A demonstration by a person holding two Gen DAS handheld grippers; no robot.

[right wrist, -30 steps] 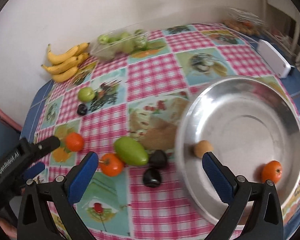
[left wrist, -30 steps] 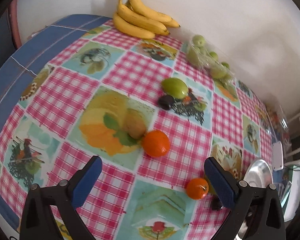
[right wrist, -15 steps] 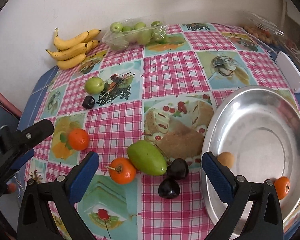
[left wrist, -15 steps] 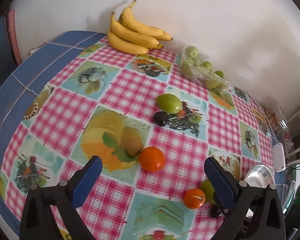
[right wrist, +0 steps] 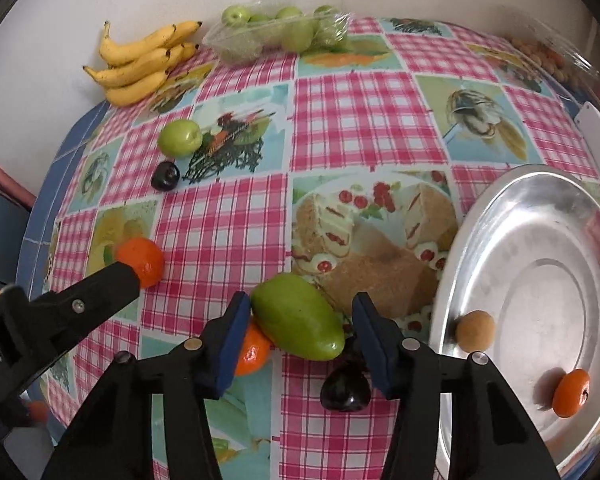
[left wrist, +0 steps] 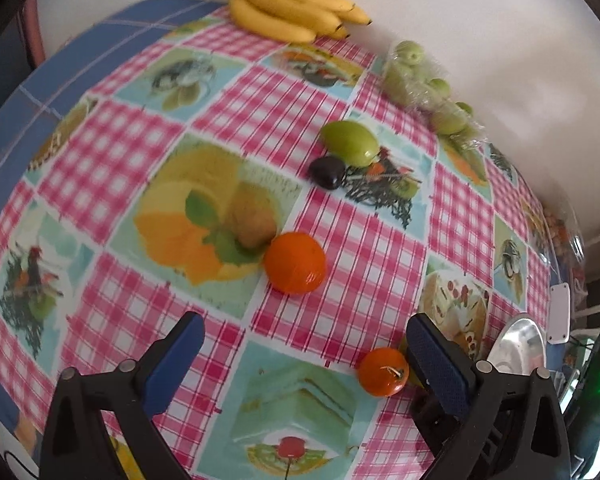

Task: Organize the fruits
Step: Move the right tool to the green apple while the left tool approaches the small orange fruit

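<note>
My right gripper [right wrist: 298,334] is open, its jaws on either side of a green mango [right wrist: 298,317] on the checked tablecloth; I cannot tell whether the pads touch it. An orange fruit [right wrist: 252,350] and dark plums [right wrist: 346,390] lie beside the mango. The steel plate [right wrist: 480,240] at right holds a brown fruit [right wrist: 475,331] and a small orange [right wrist: 571,393]. My left gripper [left wrist: 302,354] is open and empty, just short of an orange [left wrist: 295,263]. A second orange fruit [left wrist: 383,371] lies by its right finger.
Bananas [right wrist: 140,66] and a bag of green fruits [right wrist: 278,32] lie at the back by the wall. A green apple [right wrist: 180,138] and a dark plum [right wrist: 165,175] sit mid-left. A white box [right wrist: 598,144] lies behind the plate.
My right gripper has come down and forward over the green mango, and its jaws have narrowed around it. My left gripper has moved closer to the orange.
</note>
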